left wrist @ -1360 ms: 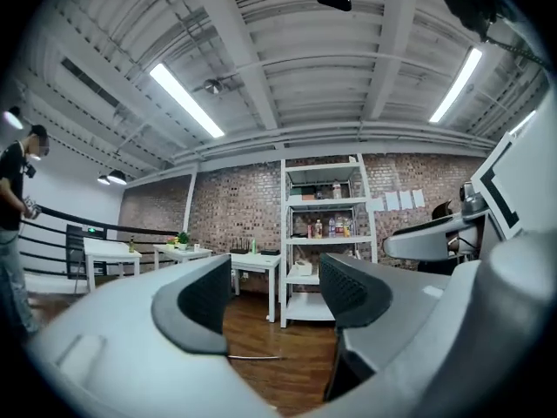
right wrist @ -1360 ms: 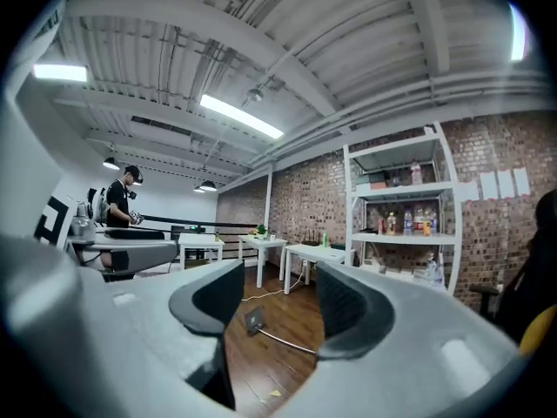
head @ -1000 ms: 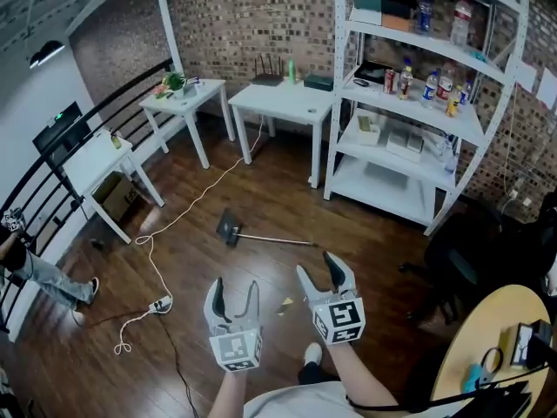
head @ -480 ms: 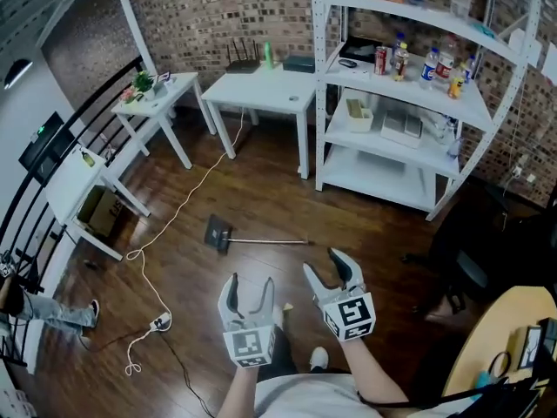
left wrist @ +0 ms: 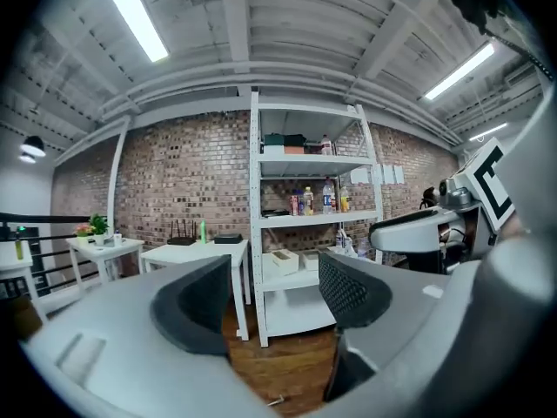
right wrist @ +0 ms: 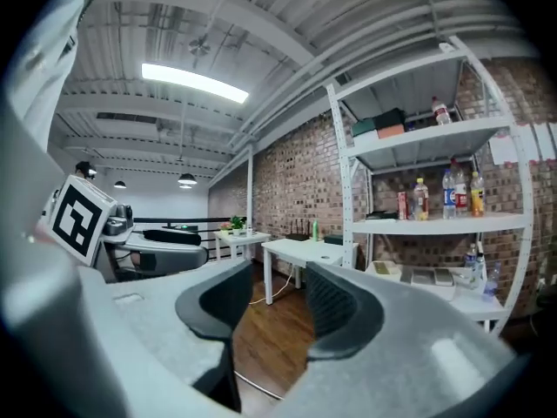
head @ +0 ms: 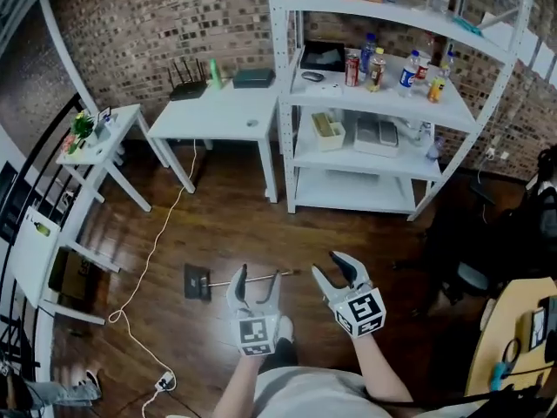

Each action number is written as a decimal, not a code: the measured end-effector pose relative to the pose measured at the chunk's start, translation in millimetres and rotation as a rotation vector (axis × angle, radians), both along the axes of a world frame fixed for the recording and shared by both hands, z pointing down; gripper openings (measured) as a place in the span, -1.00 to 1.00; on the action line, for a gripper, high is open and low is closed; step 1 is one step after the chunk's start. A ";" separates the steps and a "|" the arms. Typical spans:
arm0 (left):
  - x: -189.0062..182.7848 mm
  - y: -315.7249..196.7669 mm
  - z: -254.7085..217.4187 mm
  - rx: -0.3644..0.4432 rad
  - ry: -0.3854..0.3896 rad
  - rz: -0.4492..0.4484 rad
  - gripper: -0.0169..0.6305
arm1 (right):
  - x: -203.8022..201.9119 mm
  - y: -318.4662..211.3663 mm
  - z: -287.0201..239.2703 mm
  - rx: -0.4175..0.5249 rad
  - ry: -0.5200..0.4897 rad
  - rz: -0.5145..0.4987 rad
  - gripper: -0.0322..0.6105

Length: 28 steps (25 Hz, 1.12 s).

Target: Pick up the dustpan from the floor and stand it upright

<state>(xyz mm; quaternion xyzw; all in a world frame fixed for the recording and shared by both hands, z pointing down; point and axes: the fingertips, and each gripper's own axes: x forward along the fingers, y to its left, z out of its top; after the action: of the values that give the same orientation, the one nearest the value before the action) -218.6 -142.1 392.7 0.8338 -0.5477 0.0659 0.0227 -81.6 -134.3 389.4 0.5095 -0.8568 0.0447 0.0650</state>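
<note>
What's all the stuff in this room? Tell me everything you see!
dustpan: one, black with a long thin handle, flat on the floor ahead of the grippers
shelf unit: one, white, by the brick wall
bottles: several, mixed colours, on the shelf unit
tables: three, white, left of the shelf unit
router: one, black, on the biggest table
plant: one, green, on a small table
cable: one, white, on the floor
chair: one, black, right side
round table: one, yellow, bottom right
left gripper: one, grey, jaws wide apart, empty
right gripper: one, grey, jaws have just been closing, small gap left, empty
</note>
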 end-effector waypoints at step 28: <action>118.7 -154.2 546.4 -0.982 -0.366 0.230 0.01 | 98.5 -137.7 373.0 -0.634 -0.182 0.139 -0.35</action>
<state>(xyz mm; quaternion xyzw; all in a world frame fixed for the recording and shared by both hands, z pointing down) -99.9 -296.3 939.1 0.7547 -0.3523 0.4605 0.3069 16.9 -272.0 762.4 0.5150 -0.7657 0.3588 0.1402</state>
